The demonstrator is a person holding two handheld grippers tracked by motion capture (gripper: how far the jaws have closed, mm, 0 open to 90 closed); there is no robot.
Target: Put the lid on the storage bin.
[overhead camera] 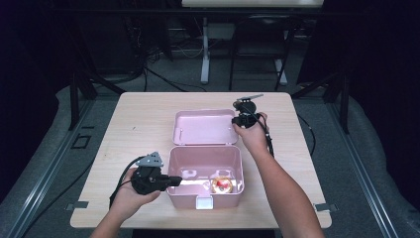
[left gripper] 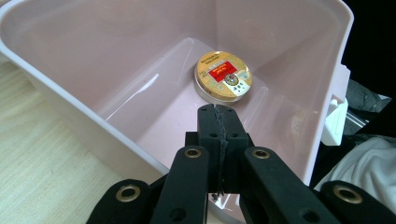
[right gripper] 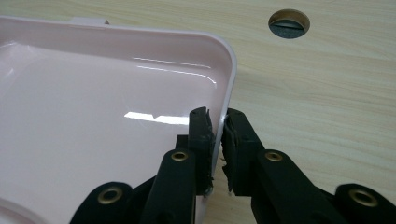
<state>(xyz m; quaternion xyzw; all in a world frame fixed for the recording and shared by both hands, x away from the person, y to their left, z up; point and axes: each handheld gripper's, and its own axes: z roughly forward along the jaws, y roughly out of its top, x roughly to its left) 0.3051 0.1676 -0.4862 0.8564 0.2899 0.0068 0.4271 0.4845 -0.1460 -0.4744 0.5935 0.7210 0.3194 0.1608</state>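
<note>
I read the job as closing this pink box (overhead camera: 205, 171): the round tin (overhead camera: 222, 184) already lies on its floor toward the near right, so the loading looks done and the lid (overhead camera: 204, 127) is what remains. That lid lies flat and open on the table (overhead camera: 129, 129) just beyond the box, its hollow side up. My right gripper (right gripper: 218, 122) has its jaws closed across the lid's right rim, one pad inside the wall and one outside, so I judge the grasp made or nearly so; the swing toward me over the box has not yet begun. My left gripper (left gripper: 219, 112) is clenched on nothing, its tips reaching over the box's left wall above the interior, perhaps to steady it. The box is smooth glossy plastic with rounded corners and thin walls that catch bright streaks of light, and a pale latch sits at its near edge. The tin is a flat disc with a gold top, a red band and fine print I cannot read. The table is pale wood grain with a round cable hole (right gripper: 289, 22).
</note>
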